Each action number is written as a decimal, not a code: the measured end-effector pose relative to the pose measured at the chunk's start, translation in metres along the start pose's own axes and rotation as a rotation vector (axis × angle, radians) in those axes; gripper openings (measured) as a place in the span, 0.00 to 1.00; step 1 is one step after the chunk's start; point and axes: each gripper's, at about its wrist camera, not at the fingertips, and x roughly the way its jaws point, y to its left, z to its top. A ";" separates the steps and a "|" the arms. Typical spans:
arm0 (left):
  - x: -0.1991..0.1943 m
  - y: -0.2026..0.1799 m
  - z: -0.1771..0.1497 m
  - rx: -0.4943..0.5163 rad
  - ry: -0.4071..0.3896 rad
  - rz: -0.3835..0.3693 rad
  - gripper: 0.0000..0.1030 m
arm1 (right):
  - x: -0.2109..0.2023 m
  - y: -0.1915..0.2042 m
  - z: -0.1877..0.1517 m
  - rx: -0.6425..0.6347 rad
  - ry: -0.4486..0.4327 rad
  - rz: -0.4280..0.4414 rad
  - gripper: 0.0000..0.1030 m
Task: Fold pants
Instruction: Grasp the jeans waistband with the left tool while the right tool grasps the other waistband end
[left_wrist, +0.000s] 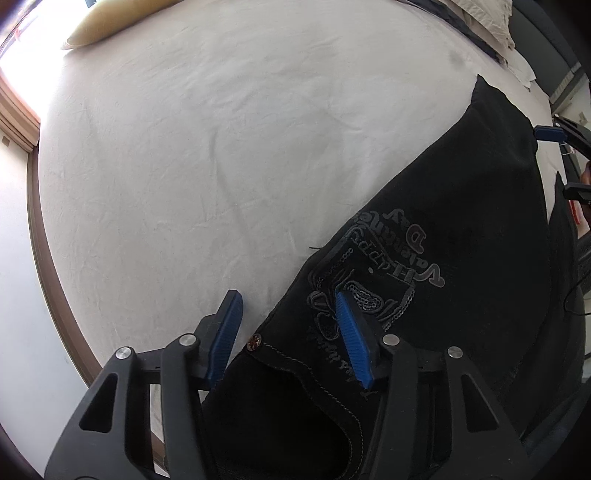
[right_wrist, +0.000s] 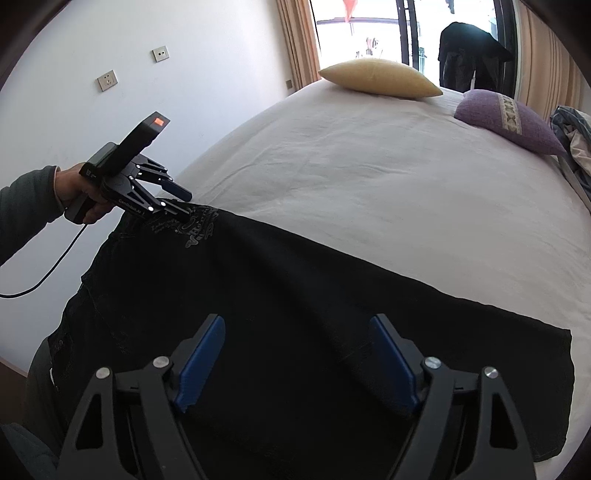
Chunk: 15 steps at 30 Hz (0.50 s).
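Black pants (left_wrist: 461, 221) with grey embroidered lettering lie flat along the near side of the bed (left_wrist: 221, 147). My left gripper (left_wrist: 288, 317) points down at the waist end, jaws apart. One blue pad hangs over the sheet and the other over the embroidery, with the riveted pocket edge between them. In the right wrist view that gripper (right_wrist: 177, 203), held by a hand (right_wrist: 74, 188), straddles the pants' (right_wrist: 295, 277) far-left corner. My right gripper (right_wrist: 295, 343) hovers open over the leg end, no fabric pinched. It also shows at the left view's right edge (left_wrist: 561, 162).
The white sheet (right_wrist: 369, 184) stretches beyond the pants. A yellow pillow (right_wrist: 376, 77) and a purple pillow (right_wrist: 506, 122) lie at the head. Crumpled bedding (right_wrist: 576, 136) sits at the right edge. A wall with sockets (right_wrist: 107, 79) runs along the bed's left side.
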 end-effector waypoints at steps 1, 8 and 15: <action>0.002 0.001 0.002 -0.008 0.003 -0.006 0.50 | 0.002 -0.002 0.003 -0.004 0.000 0.003 0.79; 0.013 -0.030 0.005 0.093 0.064 0.056 0.34 | 0.014 -0.002 0.021 -0.066 0.010 0.004 0.74; -0.004 -0.055 -0.003 0.122 -0.049 0.111 0.07 | 0.039 0.002 0.047 -0.145 0.050 0.007 0.64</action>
